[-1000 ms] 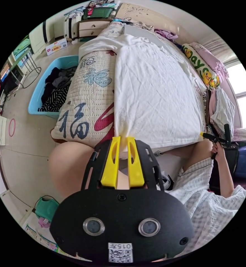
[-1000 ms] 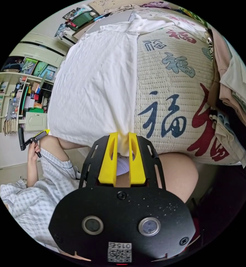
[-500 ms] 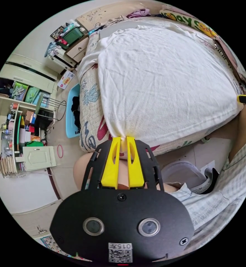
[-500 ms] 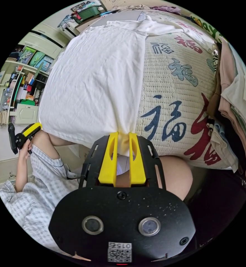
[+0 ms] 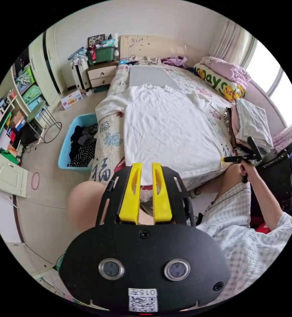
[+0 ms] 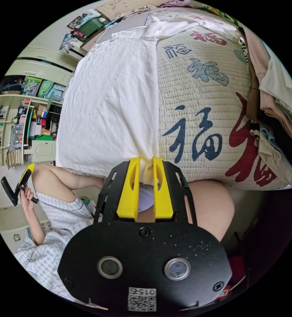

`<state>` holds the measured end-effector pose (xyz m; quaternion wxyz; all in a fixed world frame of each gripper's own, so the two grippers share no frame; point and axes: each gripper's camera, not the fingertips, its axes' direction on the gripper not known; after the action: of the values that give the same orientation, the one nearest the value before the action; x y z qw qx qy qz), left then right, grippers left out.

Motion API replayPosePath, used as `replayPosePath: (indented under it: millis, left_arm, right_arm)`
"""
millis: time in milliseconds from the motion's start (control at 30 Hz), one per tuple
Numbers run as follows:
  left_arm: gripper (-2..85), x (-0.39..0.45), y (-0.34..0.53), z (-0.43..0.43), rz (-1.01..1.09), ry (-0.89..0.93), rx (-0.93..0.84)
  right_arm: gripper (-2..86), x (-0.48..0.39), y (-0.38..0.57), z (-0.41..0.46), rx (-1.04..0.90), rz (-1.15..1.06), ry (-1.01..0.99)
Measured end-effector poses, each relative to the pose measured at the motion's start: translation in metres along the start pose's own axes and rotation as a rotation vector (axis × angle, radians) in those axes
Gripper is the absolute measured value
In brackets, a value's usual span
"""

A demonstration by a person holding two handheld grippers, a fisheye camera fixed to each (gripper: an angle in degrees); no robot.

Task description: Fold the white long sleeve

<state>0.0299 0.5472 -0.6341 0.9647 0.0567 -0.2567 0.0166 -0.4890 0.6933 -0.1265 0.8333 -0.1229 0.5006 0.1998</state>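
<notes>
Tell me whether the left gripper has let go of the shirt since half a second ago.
Yes. The left gripper was pinching the shirt hem; now its jaws are apart, drawn back from the bed edge.

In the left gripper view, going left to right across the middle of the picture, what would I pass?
Blue laundry basket → white long sleeve spread on the bed → stack of folded clothes.

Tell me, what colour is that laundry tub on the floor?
Light blue tub, clearest in the left gripper view.

left gripper [image 5: 145, 166]: parted, empty | right gripper [image 6: 145, 161]: clamped
</notes>
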Motion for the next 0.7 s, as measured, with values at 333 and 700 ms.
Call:
replayPosePath:
  millis: [333, 700]
  left_arm:
    - [4.6, -0.016, -0.007, 0.001, -0.009, 0.361, 0.179]
    - [3.0, -0.050, -0.050, 0.121, -0.020, 0.221, -0.155]
  right_arm:
    - [7.1, 0.025, 0.040, -0.039, 0.008, 0.024, -0.088]
    - [6.4, 0.032, 0.101, -0.165, 0.268, 0.026, -0.047]
